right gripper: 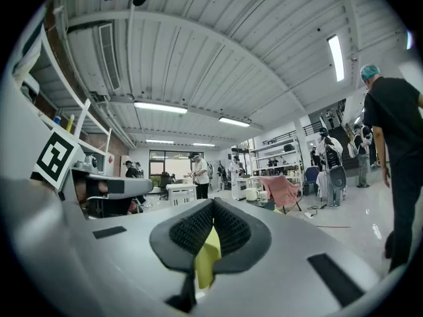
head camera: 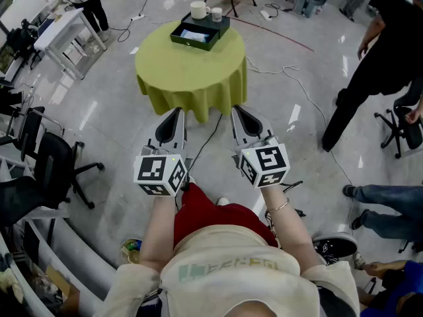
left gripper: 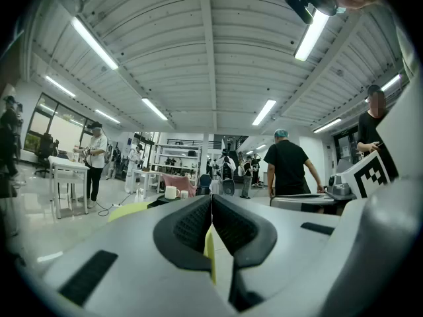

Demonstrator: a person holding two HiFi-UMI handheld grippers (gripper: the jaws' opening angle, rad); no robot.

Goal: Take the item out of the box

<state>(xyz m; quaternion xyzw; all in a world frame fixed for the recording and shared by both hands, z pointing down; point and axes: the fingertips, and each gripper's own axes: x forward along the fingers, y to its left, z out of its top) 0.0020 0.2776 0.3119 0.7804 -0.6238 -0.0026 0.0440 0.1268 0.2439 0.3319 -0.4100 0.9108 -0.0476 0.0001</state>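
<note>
Box (head camera: 199, 32), dark and open with a pale item (head camera: 193, 36) inside, sits on the round green-clothed table (head camera: 178, 78), well ahead of both sets of jaws and untouched. Left gripper (head camera: 177, 113) and right gripper (head camera: 236, 109) are held side by side, pointing towards it, jaws together on nothing. Judged an approach posture, as the box lies beyond reach.

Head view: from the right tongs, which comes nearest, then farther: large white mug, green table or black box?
1. The green table, just ahead of the right tongs.
2. The black box, on the table's far side.
3. The large white mug, beyond the box.
</note>
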